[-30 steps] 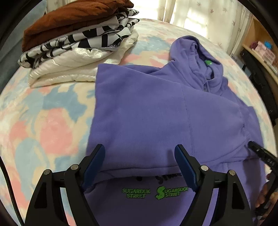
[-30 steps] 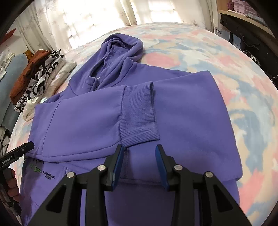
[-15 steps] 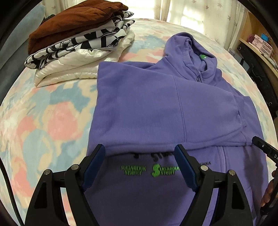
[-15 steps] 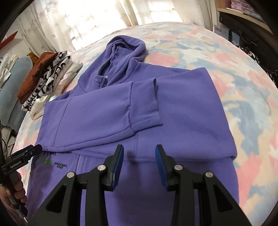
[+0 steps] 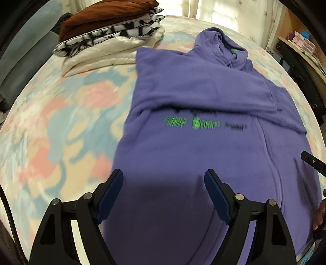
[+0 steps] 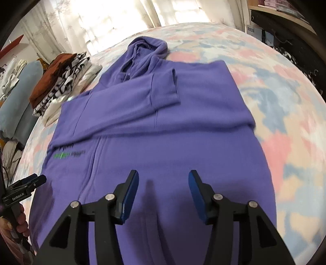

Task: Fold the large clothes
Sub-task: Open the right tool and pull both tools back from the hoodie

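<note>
A purple fleece zip hoodie (image 6: 163,126) lay flat on the pastel-patterned bed (image 6: 285,106), both sleeves folded across its chest, hood at the far end. The left gripper (image 5: 164,190) hovered over its near hem, jaws wide apart and empty. The right gripper (image 6: 163,188), jaws just opening, held nothing.

A purple hoodie (image 6: 154,126) with green lettering (image 5: 192,123) lies on a pink, blue and cream bedspread (image 5: 61,126), beside a brown, zebra-striped and white pile (image 5: 110,30).

Bright window (image 6: 126,18) backlight, motion blur, dark fisheye corners (soft shadows below)
</note>
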Motion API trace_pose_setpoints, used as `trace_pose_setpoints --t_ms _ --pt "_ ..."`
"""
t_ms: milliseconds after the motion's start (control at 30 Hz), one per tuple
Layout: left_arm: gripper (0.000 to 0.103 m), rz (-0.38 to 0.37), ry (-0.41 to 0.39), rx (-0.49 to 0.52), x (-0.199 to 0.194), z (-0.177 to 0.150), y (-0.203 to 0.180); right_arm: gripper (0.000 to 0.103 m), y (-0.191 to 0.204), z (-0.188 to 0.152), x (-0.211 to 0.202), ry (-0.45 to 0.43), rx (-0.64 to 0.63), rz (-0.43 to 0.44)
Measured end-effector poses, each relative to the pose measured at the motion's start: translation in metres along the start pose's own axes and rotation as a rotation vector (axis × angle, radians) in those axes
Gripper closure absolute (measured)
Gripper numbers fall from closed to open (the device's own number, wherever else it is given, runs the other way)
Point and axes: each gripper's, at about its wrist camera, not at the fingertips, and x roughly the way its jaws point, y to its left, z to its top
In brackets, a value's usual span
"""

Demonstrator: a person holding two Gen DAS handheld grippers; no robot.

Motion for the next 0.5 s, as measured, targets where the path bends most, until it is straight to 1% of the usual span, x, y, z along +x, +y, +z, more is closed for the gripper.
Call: trace_pose_setpoints --t_ms 100,200,500 --pt "0.023 0.007 -0.011 -0.012 -0.016 -0.023 0.010 0.052 -0.001 -0.021 -0.012 0.008 -0.003 0.005" --pt "0.023 0.014 -0.028 -0.018 -0.032 -0.042 0.019 0.052 -0.001 -0.038 -0.028 -0.004 -0.007 0.016" --pt "0.023 -0.002 -0.068 -0.056 -0.071 -0.080 0.034 0.052 0.003 -0.075 -0.076 -0.063 -0.019 0.050"
